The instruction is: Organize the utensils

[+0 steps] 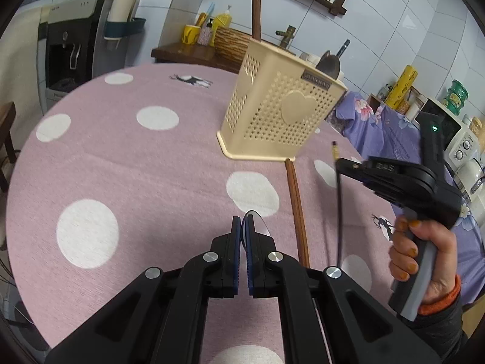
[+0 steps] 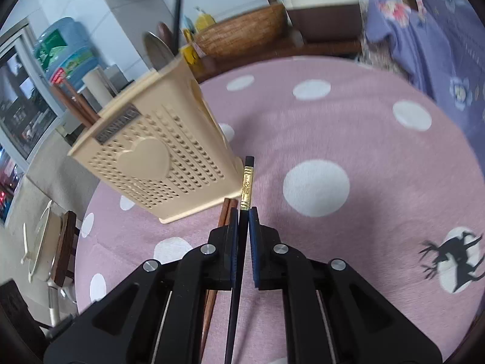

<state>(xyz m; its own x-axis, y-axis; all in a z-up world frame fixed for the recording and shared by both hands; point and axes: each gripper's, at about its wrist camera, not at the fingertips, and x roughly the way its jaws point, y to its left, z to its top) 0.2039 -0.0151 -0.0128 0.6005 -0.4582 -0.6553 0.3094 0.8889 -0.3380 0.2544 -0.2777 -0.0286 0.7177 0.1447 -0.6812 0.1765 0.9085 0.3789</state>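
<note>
one cream utensil holder (image 1: 280, 103) stands on the far right part of the pink, white-dotted tablecloth (image 1: 121, 166). it is a perforated plastic box with a raised heart on each visible face and a small dark label near its rim. going left to right across it in the left wrist view: one pair of brown wooden chopsticks (image 1: 256, 9) stands upright in its far corner, then one dark spoon (image 1: 329, 62) and one thin dark handle (image 1: 344, 47) rise from its right side.

on the cloth, near of the holder, lies one more brown pair of chopsticks (image 1: 298, 212), its far end just at the holder's base.

the left gripper (image 1: 242, 227) is near and central, its blue pads pressed together on a clear spoon (image 1: 257, 223), whose bowl sticks out to the right of the fingertips; the bowl is see-through and hard to trace.

further right, the right gripper (image 2: 244, 212) is gripped by a hand (image 1: 418, 251) with an orange cuff. it is clamped on a black chopstick (image 2: 247, 179) with a gold band near its top end, raised off the cloth just right of the holder. whether this is one stick or a tight pair i cannot tell.
</note>
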